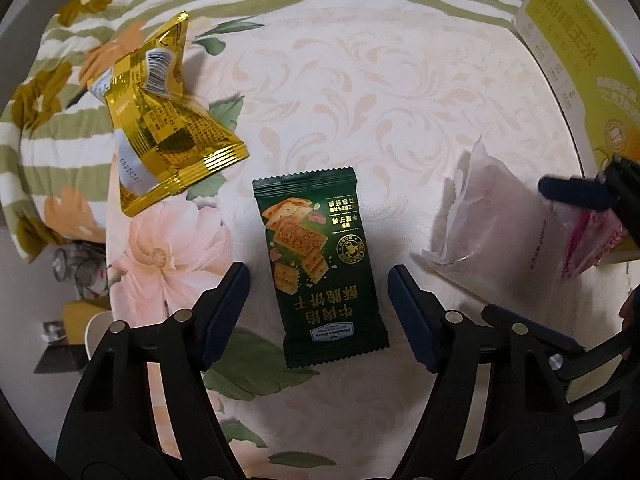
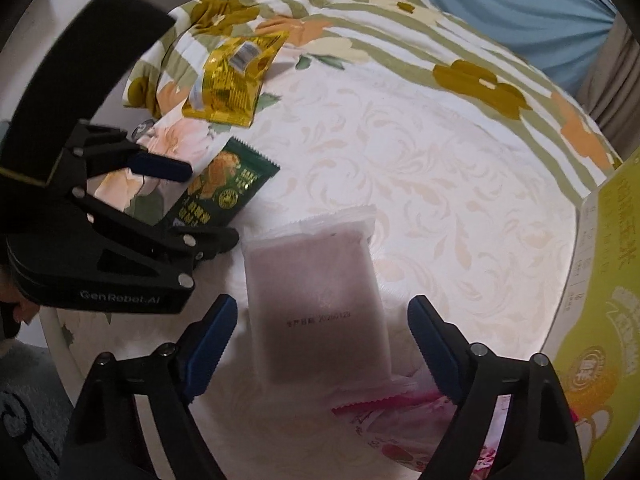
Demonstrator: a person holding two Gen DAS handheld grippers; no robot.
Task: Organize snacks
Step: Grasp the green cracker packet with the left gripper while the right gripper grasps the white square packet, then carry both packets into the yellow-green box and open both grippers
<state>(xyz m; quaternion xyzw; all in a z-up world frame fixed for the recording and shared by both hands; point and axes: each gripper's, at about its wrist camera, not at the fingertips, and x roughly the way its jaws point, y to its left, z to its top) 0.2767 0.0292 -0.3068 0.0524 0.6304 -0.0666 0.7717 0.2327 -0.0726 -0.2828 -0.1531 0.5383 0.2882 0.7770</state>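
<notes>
A dark green cracker packet point(image 1: 320, 268) lies flat on the floral tablecloth, between the open fingers of my left gripper point(image 1: 320, 304); it also shows in the right wrist view point(image 2: 224, 192). A crumpled gold snack bag point(image 1: 168, 120) lies to the far left, also in the right wrist view point(image 2: 236, 80). A frosted pinkish packet point(image 2: 316, 304) lies between the open fingers of my right gripper point(image 2: 322, 340), partly over a pink-edged packet point(image 2: 400, 420). The frosted packet also shows in the left wrist view point(image 1: 500, 220). Neither gripper touches its packet.
A yellow-green cardboard box point(image 1: 580, 60) stands at the table's right edge, also in the right wrist view point(image 2: 600, 320). The round table's cloth point(image 2: 440, 160) hangs over the edges. The left gripper's body point(image 2: 100, 240) sits close to the left of the frosted packet.
</notes>
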